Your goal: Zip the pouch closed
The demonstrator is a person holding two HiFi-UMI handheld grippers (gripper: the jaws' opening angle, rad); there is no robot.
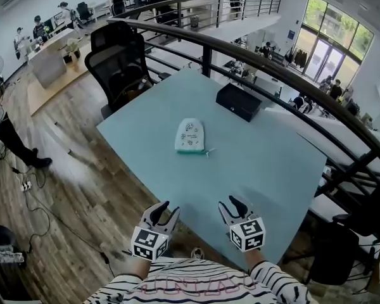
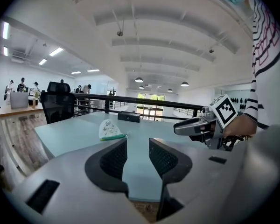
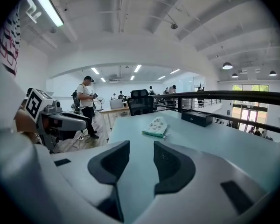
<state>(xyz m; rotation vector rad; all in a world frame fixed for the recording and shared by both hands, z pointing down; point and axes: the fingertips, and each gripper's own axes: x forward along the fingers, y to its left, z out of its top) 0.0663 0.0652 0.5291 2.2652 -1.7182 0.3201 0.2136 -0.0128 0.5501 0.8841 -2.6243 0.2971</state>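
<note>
A small white pouch (image 1: 190, 135) with a green zip edge lies flat in the middle of the pale blue table (image 1: 266, 170); its zip pull sticks out at the near right corner. It also shows far ahead as the pouch (image 2: 109, 129) in the left gripper view and the pouch (image 3: 156, 126) in the right gripper view. My left gripper (image 1: 163, 211) hangs at the table's near edge, open, nothing between its jaws. My right gripper (image 1: 231, 206) is beside it over the near edge, also open and empty. Both are well short of the pouch.
A black box (image 1: 239, 101) sits at the table's far side. A black office chair (image 1: 117, 62) stands at the far left corner. A dark railing (image 1: 291, 81) curves behind the table. Wooden floor lies to the left, with people in the background.
</note>
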